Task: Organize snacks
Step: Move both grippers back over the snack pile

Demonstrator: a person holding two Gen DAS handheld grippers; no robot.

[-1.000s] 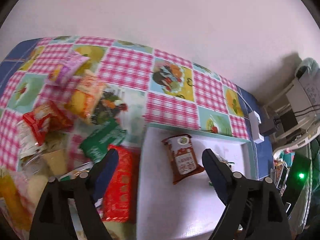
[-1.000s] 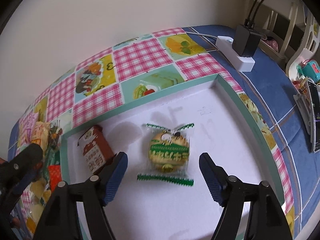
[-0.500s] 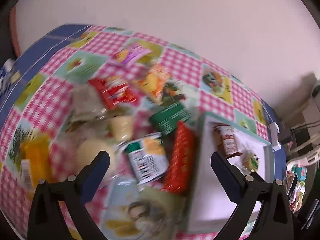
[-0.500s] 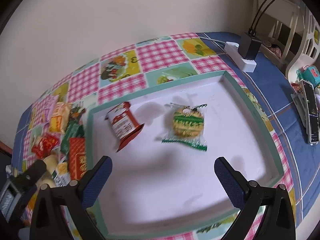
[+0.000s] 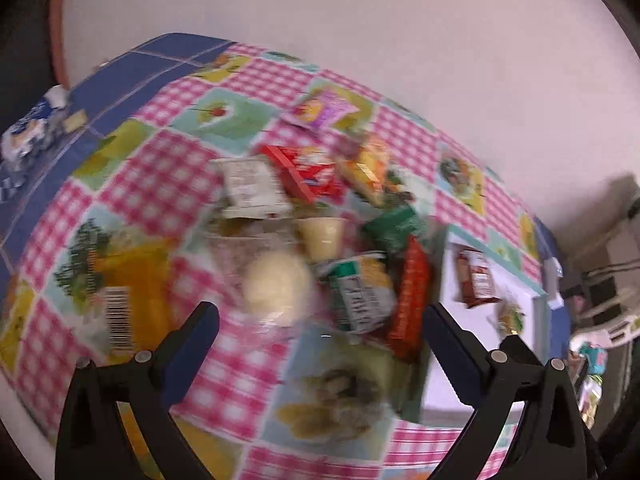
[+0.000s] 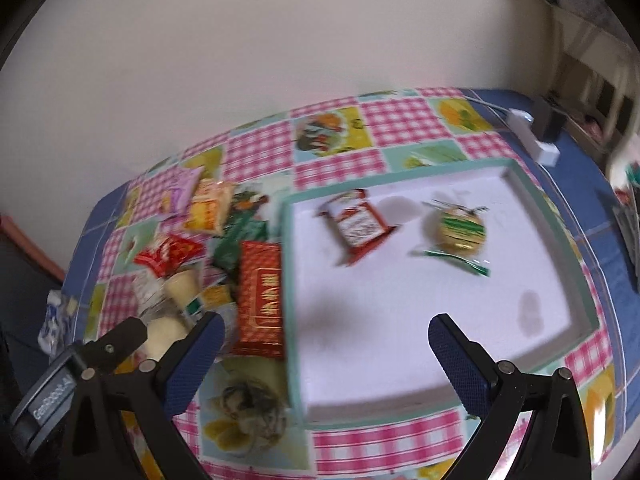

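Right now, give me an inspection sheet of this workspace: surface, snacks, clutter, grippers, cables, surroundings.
Surface: checked tablecloth on the table; white tray with a green rim on it.
Job's things: brown packet and green cookie lie apart in the tray; snack pile beside the tray, red box against its rim.
Clutter: blue-white item at the table edge, too blurred to name.
Grippers: left gripper and right gripper both open, empty.
Cables: power strip with a black plug past the tray.
Surroundings: plain wall behind.
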